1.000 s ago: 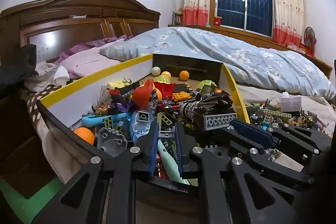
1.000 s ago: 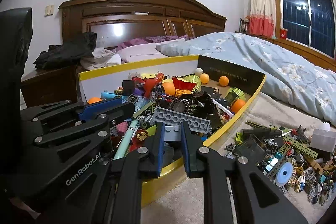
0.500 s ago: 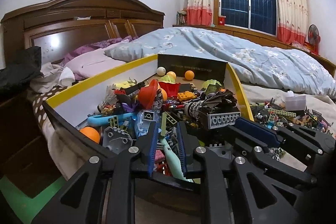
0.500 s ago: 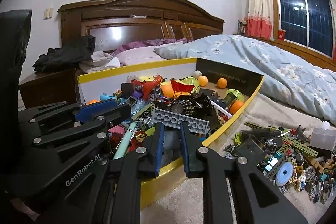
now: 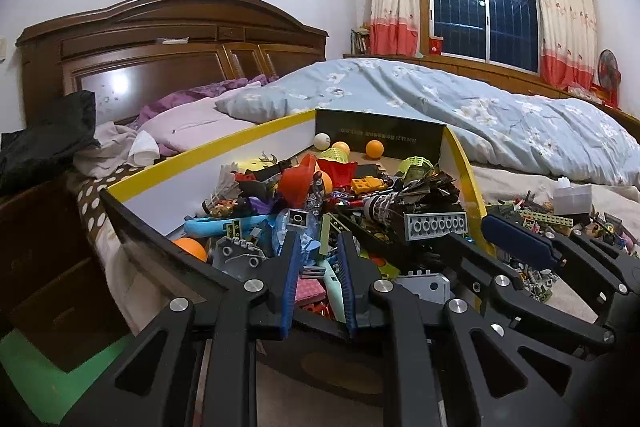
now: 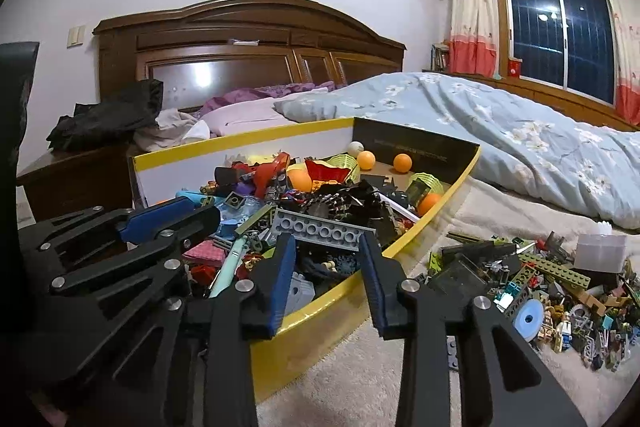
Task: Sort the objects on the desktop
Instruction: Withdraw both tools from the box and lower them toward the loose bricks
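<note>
A yellow-rimmed box [image 5: 224, 146] on the bed is heaped with mixed toys: building bricks, a long grey studded plate [image 5: 436, 225], a red piece [image 5: 296, 183], orange balls [image 5: 375, 148]. My left gripper [image 5: 320, 243] hangs over the box's near end, its blue pads a narrow gap apart with nothing gripped. My right gripper [image 6: 326, 239] hovers over the box's near right wall [image 6: 320, 315], just short of the grey plate [image 6: 320, 231]. Its jaws are opening and nothing is pressed between them. Each gripper shows at the edge of the other's view.
A loose pile of small bricks [image 6: 540, 279] and a white plastic tub [image 6: 600, 253] lie on the beige blanket right of the box. A blue floral duvet [image 6: 520, 147] lies beyond. Pillows, dark clothes [image 6: 108, 119] and a wooden headboard stand at the back left.
My right gripper's jaws have spread clearly wider. The left jaws parted slightly. Both views have tilted up a little; neither hand has shifted much.
</note>
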Motion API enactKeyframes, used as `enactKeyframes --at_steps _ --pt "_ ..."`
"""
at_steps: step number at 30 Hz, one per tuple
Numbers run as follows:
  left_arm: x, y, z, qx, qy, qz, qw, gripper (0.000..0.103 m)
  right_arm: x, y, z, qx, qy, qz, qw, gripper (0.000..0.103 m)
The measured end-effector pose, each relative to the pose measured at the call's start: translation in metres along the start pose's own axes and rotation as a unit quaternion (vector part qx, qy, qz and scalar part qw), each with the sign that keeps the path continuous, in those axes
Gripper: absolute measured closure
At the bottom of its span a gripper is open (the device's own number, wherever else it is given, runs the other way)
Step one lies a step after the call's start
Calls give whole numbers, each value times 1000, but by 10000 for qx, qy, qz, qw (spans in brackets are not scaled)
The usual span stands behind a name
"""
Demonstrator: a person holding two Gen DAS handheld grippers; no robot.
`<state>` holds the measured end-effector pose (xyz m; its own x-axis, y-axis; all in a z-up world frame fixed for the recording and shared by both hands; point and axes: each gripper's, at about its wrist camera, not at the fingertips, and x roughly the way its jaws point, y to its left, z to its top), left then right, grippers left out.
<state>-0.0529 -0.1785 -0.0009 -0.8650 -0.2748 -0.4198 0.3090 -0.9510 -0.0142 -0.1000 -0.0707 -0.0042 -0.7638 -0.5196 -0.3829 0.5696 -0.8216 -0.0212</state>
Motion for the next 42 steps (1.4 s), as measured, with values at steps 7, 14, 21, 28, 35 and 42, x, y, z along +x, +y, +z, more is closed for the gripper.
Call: enactKeyframes --at_steps 7,14,21,28,35,42 --pt "-11 5 -2 -218 -57 -117 9997 83 -11 3 0 139 -2 -100 9999 69" --pt "-23 -4 -8 -271 -118 -235 9993 83 -28 -3 -7 271 11 -218 9994 69" --pt "-31 -15 -12 -372 -166 -419 9983 83 -43 -9 -10 338 39 -386 9987 69" --pt "-36 -37 -13 -278 -178 -623 9975 83 -58 -25 -16 415 71 -592 9974 69" --pt "-39 -66 -14 -121 -211 -807 9964 83 -72 -49 -23 627 171 -776 9949 69" --pt "-39 -88 -13 -113 -215 -1017 9945 83 -85 -69 -29 842 238 -953 9916 69"
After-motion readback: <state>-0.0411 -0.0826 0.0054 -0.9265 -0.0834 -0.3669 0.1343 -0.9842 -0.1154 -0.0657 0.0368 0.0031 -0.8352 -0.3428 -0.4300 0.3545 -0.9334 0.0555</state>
